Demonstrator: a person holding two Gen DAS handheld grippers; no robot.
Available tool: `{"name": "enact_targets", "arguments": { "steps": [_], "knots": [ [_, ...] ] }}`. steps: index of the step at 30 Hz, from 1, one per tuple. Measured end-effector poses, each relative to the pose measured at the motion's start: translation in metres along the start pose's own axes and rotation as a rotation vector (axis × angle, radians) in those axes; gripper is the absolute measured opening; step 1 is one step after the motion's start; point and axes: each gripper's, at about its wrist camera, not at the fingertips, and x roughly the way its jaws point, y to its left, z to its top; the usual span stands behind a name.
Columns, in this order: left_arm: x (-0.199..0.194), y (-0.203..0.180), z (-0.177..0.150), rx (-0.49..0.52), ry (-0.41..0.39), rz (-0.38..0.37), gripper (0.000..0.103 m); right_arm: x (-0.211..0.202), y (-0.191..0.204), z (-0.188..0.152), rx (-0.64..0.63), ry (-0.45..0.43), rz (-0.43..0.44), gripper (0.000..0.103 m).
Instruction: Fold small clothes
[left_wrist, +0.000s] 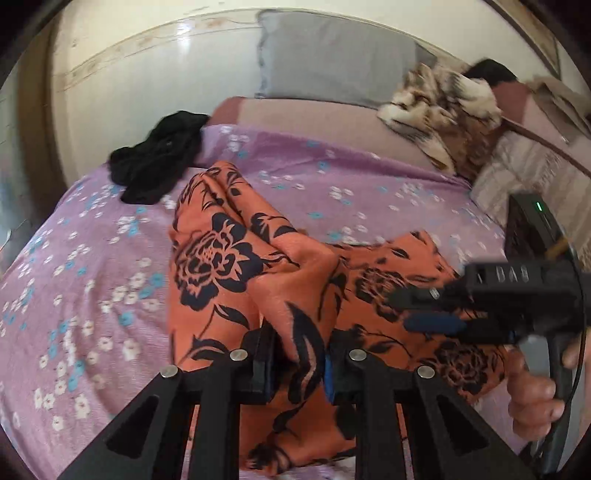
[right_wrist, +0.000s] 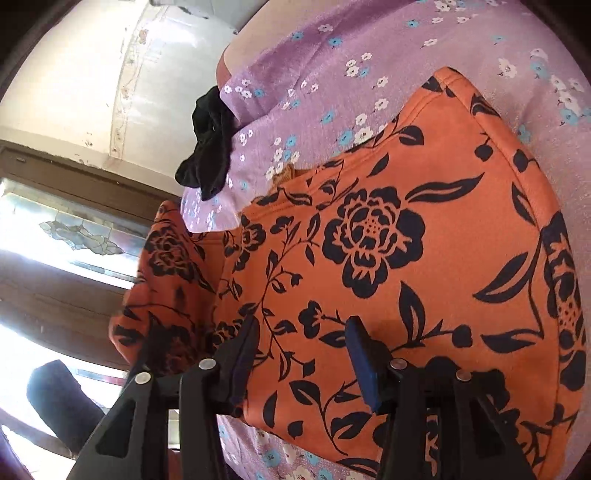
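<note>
An orange garment with black flower print lies on the purple flowered bedsheet. My left gripper is shut on a raised fold of it, and the cloth bunches up between the pads. In the left wrist view my right gripper comes in from the right, low over the garment's other part, with a hand on its handle. In the right wrist view the orange garment spreads flat under my right gripper, whose jaws stand apart above the cloth without pinching it. One part of the garment lifts off the bed at the left.
A crumpled black garment lies near the sheet's far edge. A grey pillow leans on the pale wall behind. A furry brown-and-white throw sits at the back right. A bright window shows beyond the bed edge.
</note>
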Motion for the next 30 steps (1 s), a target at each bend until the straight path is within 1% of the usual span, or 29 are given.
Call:
{"name": "enact_targets", "arguments": {
  "steps": [1, 2, 3, 4, 5, 6, 7, 8, 10, 14, 16, 17, 18, 19, 20, 21, 22, 25, 28, 29, 30],
  "knots": [
    [0.008, -0.008, -0.006, 0.03, 0.031, -0.041, 0.029, -0.001, -0.002, 0.003, 0.012, -0.009, 0.021, 0.055],
    [0.016, -0.012, -0.011, 0.047, 0.073, -0.089, 0.041, -0.001, -0.003, 0.005, 0.023, -0.015, 0.043, 0.058],
    [0.019, -0.014, -0.015, 0.046, 0.115, -0.14, 0.045, 0.0, -0.004, 0.007, 0.034, -0.015, 0.066, 0.06],
    [0.019, -0.013, -0.015, 0.034, 0.14, -0.182, 0.046, 0.003, -0.005, 0.008, 0.042, -0.009, 0.087, 0.061],
    [0.015, -0.012, -0.013, 0.027, 0.139, -0.212, 0.051, 0.008, -0.005, 0.01, 0.049, 0.003, 0.103, 0.062],
    [0.01, -0.008, -0.012, 0.028, 0.131, -0.239, 0.059, 0.012, -0.005, 0.012, 0.058, 0.013, 0.116, 0.062],
    [0.004, -0.003, -0.01, 0.027, 0.12, -0.244, 0.061, 0.016, -0.004, 0.013, 0.069, 0.023, 0.128, 0.062],
    [-0.002, 0.002, -0.01, 0.023, 0.11, -0.24, 0.061, 0.022, -0.003, 0.015, 0.076, 0.035, 0.136, 0.062],
    [-0.017, 0.01, -0.011, 0.029, 0.08, -0.262, 0.061, 0.03, 0.005, 0.018, 0.065, 0.054, 0.139, 0.062],
    [-0.045, 0.029, -0.014, 0.063, -0.005, -0.263, 0.062, 0.049, 0.03, 0.03, -0.023, 0.076, 0.132, 0.062],
    [-0.055, 0.043, -0.013, 0.05, -0.039, -0.24, 0.063, 0.059, 0.032, 0.04, -0.034, 0.088, 0.147, 0.062],
    [-0.057, 0.051, -0.013, 0.043, -0.048, -0.22, 0.066, 0.063, 0.033, 0.045, -0.029, 0.089, 0.146, 0.062],
    [-0.057, 0.058, -0.014, 0.033, -0.048, -0.202, 0.067, 0.067, 0.035, 0.049, -0.028, 0.087, 0.14, 0.065],
    [-0.055, 0.065, -0.015, 0.019, -0.035, -0.194, 0.067, 0.072, 0.037, 0.053, -0.034, 0.088, 0.128, 0.065],
    [-0.051, 0.073, -0.016, -0.001, -0.008, -0.192, 0.067, 0.076, 0.039, 0.056, -0.045, 0.094, 0.124, 0.068],
    [-0.045, 0.08, -0.017, -0.028, 0.025, -0.191, 0.067, 0.081, 0.042, 0.058, -0.057, 0.103, 0.118, 0.072],
    [-0.037, 0.086, -0.017, -0.056, 0.065, -0.19, 0.067, 0.085, 0.044, 0.061, -0.066, 0.114, 0.106, 0.073],
    [-0.019, 0.102, -0.025, -0.13, 0.163, -0.188, 0.067, 0.105, 0.052, 0.065, -0.084, 0.154, 0.084, 0.074],
    [-0.01, 0.107, -0.032, -0.173, 0.207, -0.223, 0.067, 0.126, 0.062, 0.06, -0.117, 0.215, 0.092, 0.074],
    [-0.01, 0.107, -0.034, -0.173, 0.215, -0.235, 0.067, 0.13, 0.068, 0.056, -0.149, 0.221, 0.069, 0.074],
    [-0.009, 0.105, -0.035, -0.166, 0.217, -0.238, 0.067, 0.132, 0.074, 0.052, -0.193, 0.212, 0.027, 0.063]
  ]
}}
